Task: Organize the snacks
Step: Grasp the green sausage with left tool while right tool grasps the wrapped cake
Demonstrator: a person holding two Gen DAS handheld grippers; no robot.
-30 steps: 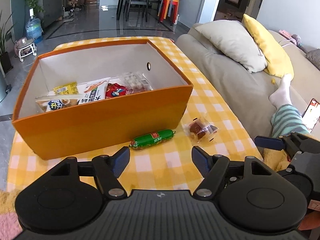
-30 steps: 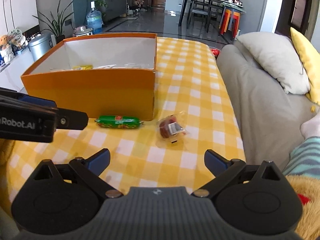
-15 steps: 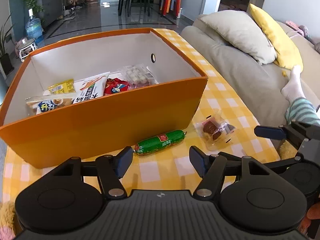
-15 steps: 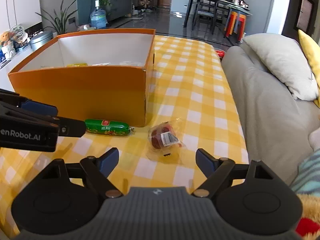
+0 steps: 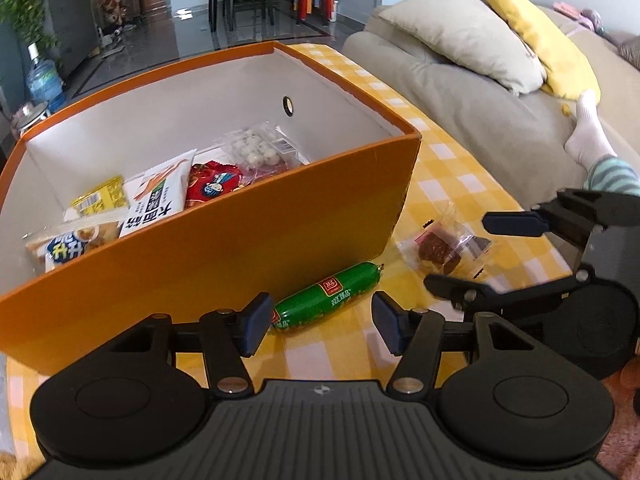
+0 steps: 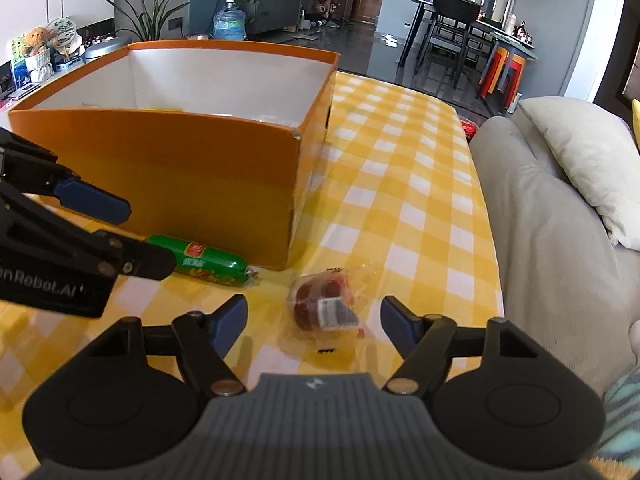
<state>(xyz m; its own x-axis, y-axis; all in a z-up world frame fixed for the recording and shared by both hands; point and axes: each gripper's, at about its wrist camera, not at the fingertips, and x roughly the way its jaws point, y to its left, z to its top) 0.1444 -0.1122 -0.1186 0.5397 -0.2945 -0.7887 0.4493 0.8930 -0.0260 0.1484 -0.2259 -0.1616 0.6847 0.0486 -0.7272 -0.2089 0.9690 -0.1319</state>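
Note:
An orange box [image 5: 224, 240] holds several snack packets [image 5: 160, 196] on the yellow checked table; it also shows in the right wrist view [image 6: 192, 176]. A green sausage [image 5: 326, 296] lies on the cloth against the box's front corner. My left gripper [image 5: 320, 326] is open, its fingertips on either side of the sausage's near end. A clear-wrapped dark red snack [image 6: 324, 306] lies right of the sausage. My right gripper [image 6: 314, 322] is open with the wrapped snack between its fingertips. The sausage also shows in the right wrist view [image 6: 208, 264].
A grey sofa [image 6: 560, 248] with a beige pillow [image 5: 464, 36] and a yellow pillow [image 5: 536, 36] runs along the table's right side. A person's socked foot [image 5: 588, 140] rests on it. Dining chairs and stools stand far behind.
Both grippers have moved forward and down. The left now straddles the sausage's near end, and the right now straddles the wrapped snack. Both stay open.

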